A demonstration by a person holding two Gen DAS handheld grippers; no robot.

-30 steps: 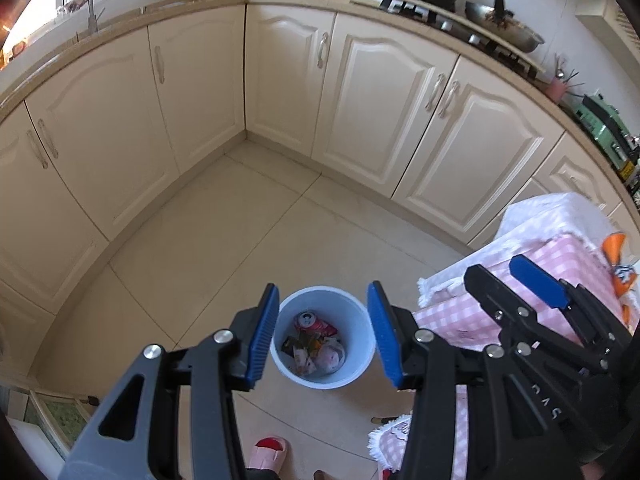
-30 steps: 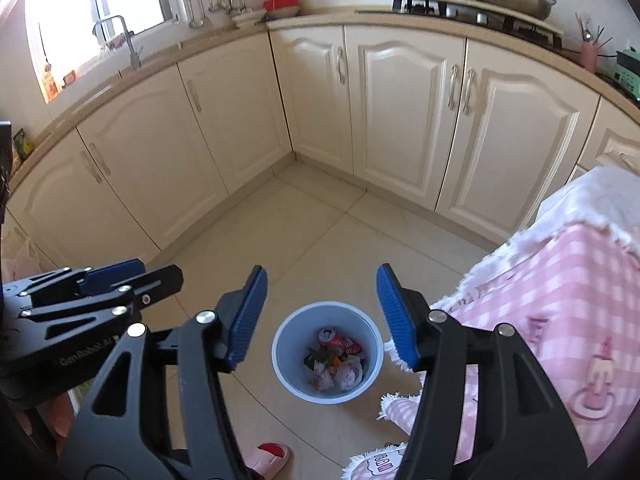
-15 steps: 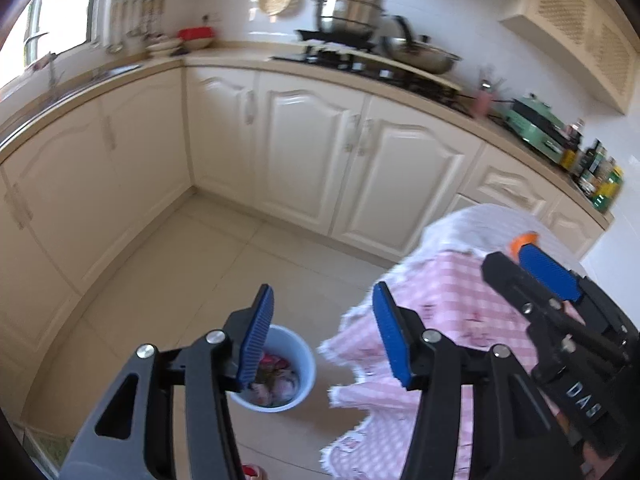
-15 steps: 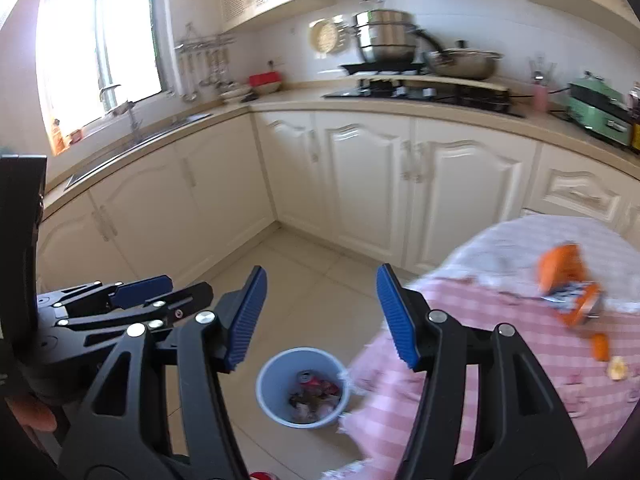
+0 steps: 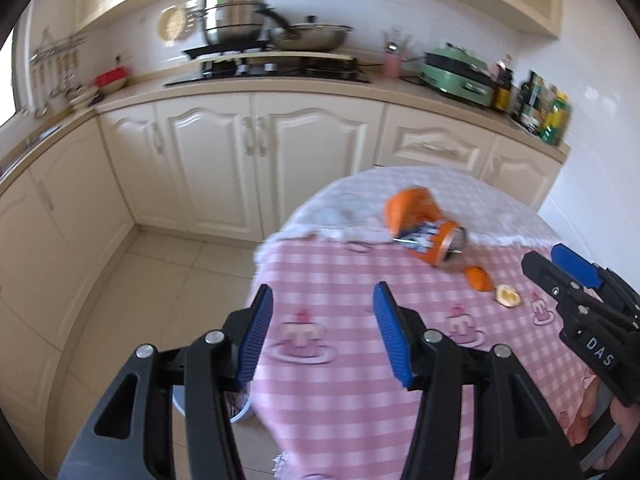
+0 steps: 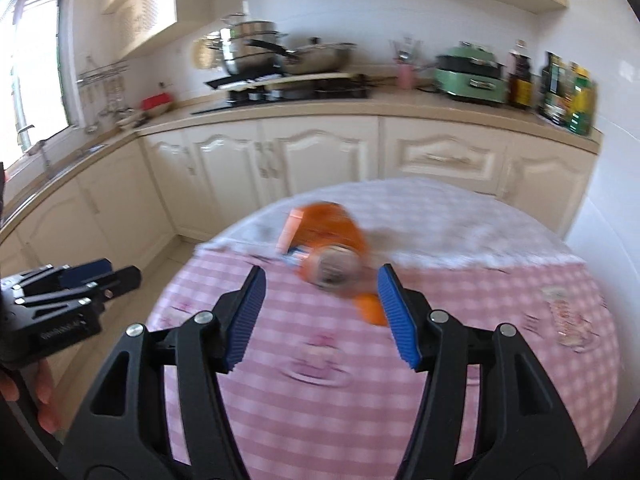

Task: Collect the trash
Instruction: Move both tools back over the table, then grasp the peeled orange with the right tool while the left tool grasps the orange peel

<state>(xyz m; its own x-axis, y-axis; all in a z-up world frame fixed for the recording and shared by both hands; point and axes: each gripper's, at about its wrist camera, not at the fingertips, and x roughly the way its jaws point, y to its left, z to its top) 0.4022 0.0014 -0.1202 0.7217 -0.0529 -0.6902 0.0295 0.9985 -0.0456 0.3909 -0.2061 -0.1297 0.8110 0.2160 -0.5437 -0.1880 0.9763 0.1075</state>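
An orange soda can (image 5: 438, 242) lies on its side on the pink checked tablecloth (image 5: 340, 280), with an orange wrapper (image 5: 412, 210) behind it and orange peel pieces (image 5: 480, 278) beside it. The can shows blurred in the right wrist view (image 6: 334, 266), just beyond my open, empty right gripper (image 6: 320, 312). A clear wrapper (image 6: 568, 320) lies to the right. My left gripper (image 5: 322, 336) is open and empty above the table's left edge. The blue bin (image 5: 240, 410) on the floor is mostly hidden behind the left fingers.
White cabinets (image 5: 256, 152) and a counter with stove, pots (image 5: 236, 26), a green appliance (image 5: 460, 72) and bottles stand behind the table. Tiled floor (image 5: 160, 272) lies to the left of the table.
Both grippers have swung up and to the right, from over the bin on the floor to over the table. The can and peels have come into view. Both stayed open.
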